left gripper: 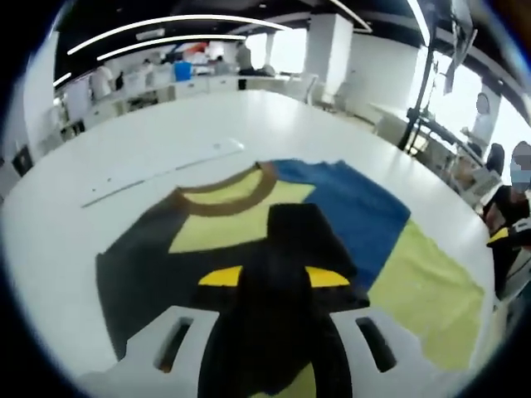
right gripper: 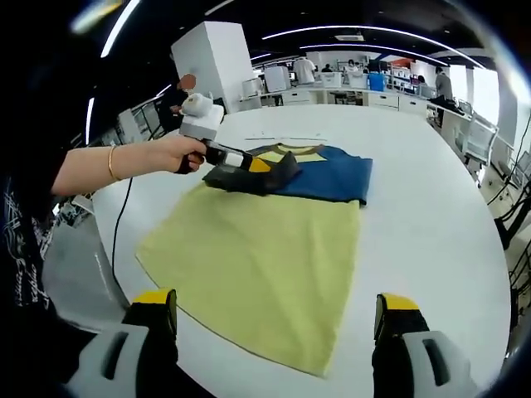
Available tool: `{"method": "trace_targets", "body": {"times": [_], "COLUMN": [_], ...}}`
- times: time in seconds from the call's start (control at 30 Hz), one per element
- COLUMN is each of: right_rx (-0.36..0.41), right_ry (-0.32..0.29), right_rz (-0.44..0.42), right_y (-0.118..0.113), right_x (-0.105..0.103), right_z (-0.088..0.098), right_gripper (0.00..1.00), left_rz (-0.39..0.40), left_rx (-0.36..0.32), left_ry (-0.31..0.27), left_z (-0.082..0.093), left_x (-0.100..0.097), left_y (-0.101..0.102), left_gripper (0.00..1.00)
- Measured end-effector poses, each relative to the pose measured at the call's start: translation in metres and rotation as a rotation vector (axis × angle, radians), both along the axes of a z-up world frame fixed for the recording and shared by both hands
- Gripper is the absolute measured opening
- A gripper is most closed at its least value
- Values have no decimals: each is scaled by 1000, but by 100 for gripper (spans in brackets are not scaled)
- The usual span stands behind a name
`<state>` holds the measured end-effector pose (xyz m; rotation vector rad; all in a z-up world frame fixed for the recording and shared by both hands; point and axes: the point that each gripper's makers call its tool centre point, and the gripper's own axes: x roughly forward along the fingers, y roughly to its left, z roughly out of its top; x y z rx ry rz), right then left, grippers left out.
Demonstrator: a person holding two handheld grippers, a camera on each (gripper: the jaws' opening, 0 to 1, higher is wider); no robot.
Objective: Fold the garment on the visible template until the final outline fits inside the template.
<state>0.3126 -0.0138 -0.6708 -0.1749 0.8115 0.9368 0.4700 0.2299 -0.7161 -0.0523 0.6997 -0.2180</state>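
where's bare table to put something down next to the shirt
Bare white table runs between the garment and the table's far-side edge, and beyond the collar. It's crowded at the dark sleeve, where the left gripper pinches it.

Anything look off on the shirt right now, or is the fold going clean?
One thing: the dark sleeve, pinched in the left gripper, lies bunched and crooked over the collar area instead of flat. The yellow body lies smooth on the white table. No damage visible.
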Motion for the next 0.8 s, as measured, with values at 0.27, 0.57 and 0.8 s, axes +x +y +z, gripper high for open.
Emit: {"method": "trace_targets", "body": {"times": [0.27, 0.57, 0.8], "right_rx": [4, 3, 2], "right_ry": [-1, -1, -4], "right_rz": [6, 10, 5], "right_y": [2, 3, 1], "right_x": [0, -1, -1], "right_z": [0, 0, 2], "right_gripper": [99, 99, 99], "left_rz": [8, 4, 5], "left_rx": [-2, 2, 9], "left_ry": [20, 24, 22], "left_z": [-5, -6, 0], "left_x": [-2, -5, -6], "left_y": [1, -1, -2], "left_gripper": [18, 8, 0]}}
